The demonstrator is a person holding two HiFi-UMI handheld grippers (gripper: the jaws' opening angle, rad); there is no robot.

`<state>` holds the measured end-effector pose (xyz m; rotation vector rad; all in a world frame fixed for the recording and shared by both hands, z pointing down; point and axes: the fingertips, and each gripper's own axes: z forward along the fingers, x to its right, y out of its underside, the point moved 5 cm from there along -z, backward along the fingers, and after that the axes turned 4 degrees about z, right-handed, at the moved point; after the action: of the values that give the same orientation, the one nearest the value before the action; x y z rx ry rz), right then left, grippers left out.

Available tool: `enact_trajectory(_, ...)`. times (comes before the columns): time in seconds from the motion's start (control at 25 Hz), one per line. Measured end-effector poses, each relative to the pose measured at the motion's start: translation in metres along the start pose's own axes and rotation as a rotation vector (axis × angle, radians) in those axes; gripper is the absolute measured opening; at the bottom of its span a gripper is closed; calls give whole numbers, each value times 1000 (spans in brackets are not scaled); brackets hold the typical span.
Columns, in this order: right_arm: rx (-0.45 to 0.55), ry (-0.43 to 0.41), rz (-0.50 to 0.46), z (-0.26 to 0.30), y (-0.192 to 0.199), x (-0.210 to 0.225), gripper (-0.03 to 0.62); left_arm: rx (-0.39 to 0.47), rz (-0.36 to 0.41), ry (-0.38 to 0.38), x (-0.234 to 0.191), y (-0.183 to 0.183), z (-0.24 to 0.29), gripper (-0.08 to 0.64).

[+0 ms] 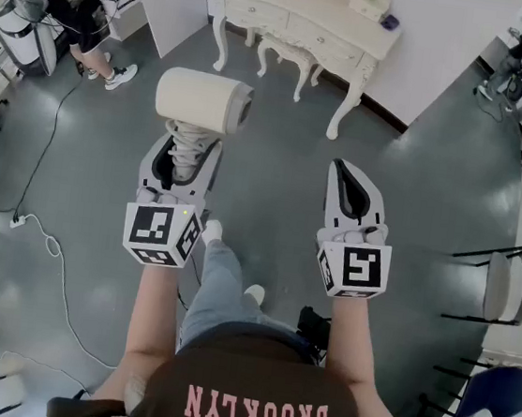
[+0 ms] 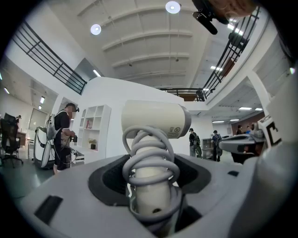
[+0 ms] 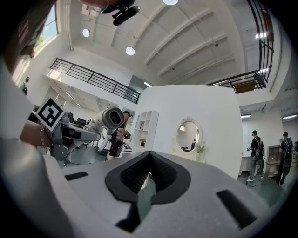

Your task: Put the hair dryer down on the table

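hair dryer (image 1: 202,99) is held in the air, short of the white surface (image 1: 304,15), twd its left end. hard smooth plastic, prob top-heavy w/ the barrel up. cord (image 2: 151,158) coiled round the handle adds grip but could shift, so hold low on the handle. left tongs (image 1: 190,152) are clamped on that wrapped handle, spread fairly wide. right tongs (image 1: 340,168), short of the surface's right end, are closed w/ nothing in them.

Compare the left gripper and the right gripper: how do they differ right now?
The left gripper grips the hair dryer by its cord-wrapped handle; the right gripper holds nothing. The left gripper's jaws stand apart around that handle; the right gripper's meet at the tips. Both point level.
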<state>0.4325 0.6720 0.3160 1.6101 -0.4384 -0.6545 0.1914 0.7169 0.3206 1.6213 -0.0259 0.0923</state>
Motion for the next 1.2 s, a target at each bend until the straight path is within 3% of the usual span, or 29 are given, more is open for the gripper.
enact_trajectory(0.28,-11,42,29,1,9,13,-2,-4,19,-3,1,-1,8,272)
enact_trajectory(0.48,-21,43,51,32,17,25,-2,-7,15,-4,-12,5,38,270)
enact_trajectory(1.2,-8,53,43,274,17,29,-2,10,29,8,-173,12,225,272)
